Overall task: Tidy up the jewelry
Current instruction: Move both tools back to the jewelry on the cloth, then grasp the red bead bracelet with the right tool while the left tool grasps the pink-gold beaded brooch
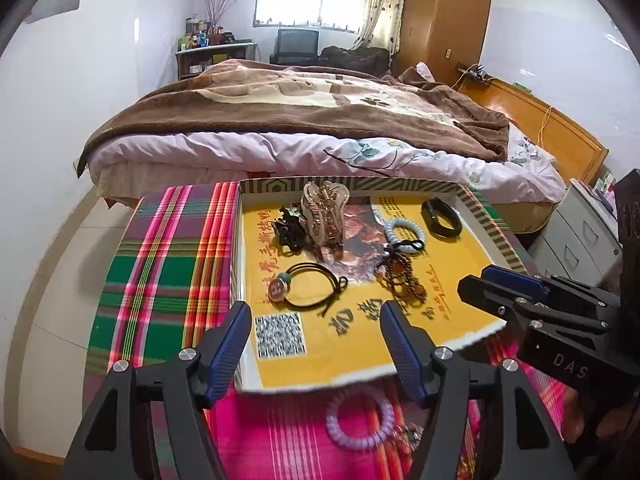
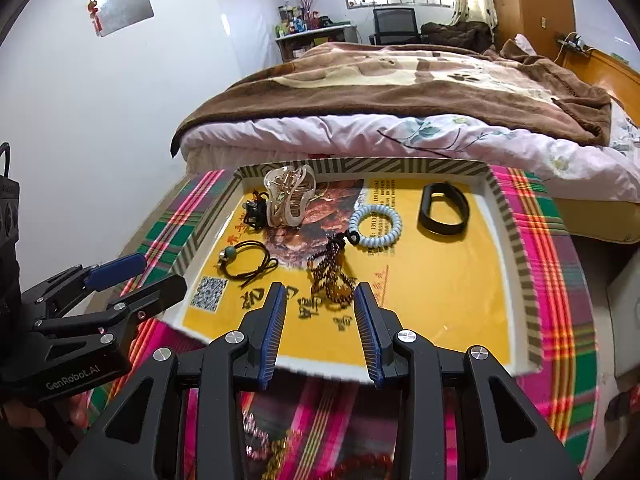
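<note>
A shallow tray (image 2: 516, 240) with a striped rim and a yellow printed liner sat on the plaid-covered surface (image 1: 160, 272) at the foot of a bed (image 1: 280, 120). Inside it lay a pale hair claw (image 2: 290, 196) standing at the far left, a tangle of black hair ties (image 2: 254, 210) just beside it, a black elastic with a round charm (image 2: 248, 260) nearer the front, a light-blue spiral hair tie (image 2: 376, 224) in the middle, a dark beaded string (image 2: 332, 276) touching it, and a black band (image 2: 444, 208) well apart at the far right. Outside the tray, on the cloth near its front edge, rested a lilac spiral hair tie (image 1: 358, 420). The left gripper (image 1: 316, 320) hovered tilted down over the tray's near left corner, jaws apart with nothing between them. The right gripper (image 2: 320, 304) hung tilted down over the front of the tray, jaws parted and empty, the beaded string just beyond their tips. More beads lay on the cloth beneath the right gripper, largely hidden by its body and too blurred to make out.
</note>
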A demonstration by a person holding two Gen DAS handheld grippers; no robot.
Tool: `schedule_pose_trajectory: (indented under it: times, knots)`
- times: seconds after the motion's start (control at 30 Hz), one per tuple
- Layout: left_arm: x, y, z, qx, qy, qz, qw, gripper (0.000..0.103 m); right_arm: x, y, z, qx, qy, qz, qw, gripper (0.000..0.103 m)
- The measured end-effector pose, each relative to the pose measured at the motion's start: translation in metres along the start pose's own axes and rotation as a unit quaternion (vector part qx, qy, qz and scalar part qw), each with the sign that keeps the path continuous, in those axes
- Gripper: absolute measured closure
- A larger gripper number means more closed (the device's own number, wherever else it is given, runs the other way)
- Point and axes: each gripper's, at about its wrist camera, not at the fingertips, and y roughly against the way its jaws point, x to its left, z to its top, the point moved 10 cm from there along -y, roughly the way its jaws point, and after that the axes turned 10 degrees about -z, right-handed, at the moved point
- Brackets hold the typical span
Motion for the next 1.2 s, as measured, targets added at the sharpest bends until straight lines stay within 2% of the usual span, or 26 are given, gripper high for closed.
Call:
schedule_pose_trajectory:
  times: [0.3,0.4,0.67,0.77,0.97,1.2]
  knots:
    - [-0.012,0.04,-0.024,-0.022,0.008,-0.008,0.9997,0.036,-0.013,0.036,-0.031,-0.013,-0.013,-0.005,1.0,0.067]
    - [-0.007,0.05,-0.04,-0.025,0.018,-0.004,0.9995,0.032,-0.024,0.042,-0.049,-0.011,-0.015,-0.018,1.0,0.067]
    - [0.009,0.07,-0.08,-0.026,0.05,-0.007,0.9984,0.031,-0.049,0.042,-0.102,0.023,-0.037,-0.031,0.999,0.063]
    - [0.017,0.074,-0.093,-0.025,0.063,-0.005,0.9977,0.031,-0.06,0.036,-0.113,0.031,-0.035,-0.061,0.997,0.058]
    - [0.026,0.076,-0.111,-0.015,0.076,-0.005,0.997,0.031,-0.057,0.021,-0.117,0.044,-0.017,-0.069,0.996,0.058]
    - [0.031,0.071,-0.12,-0.005,0.087,-0.003,0.9962,0.031,-0.053,0.007,-0.115,0.043,0.031,-0.114,0.992,0.058]
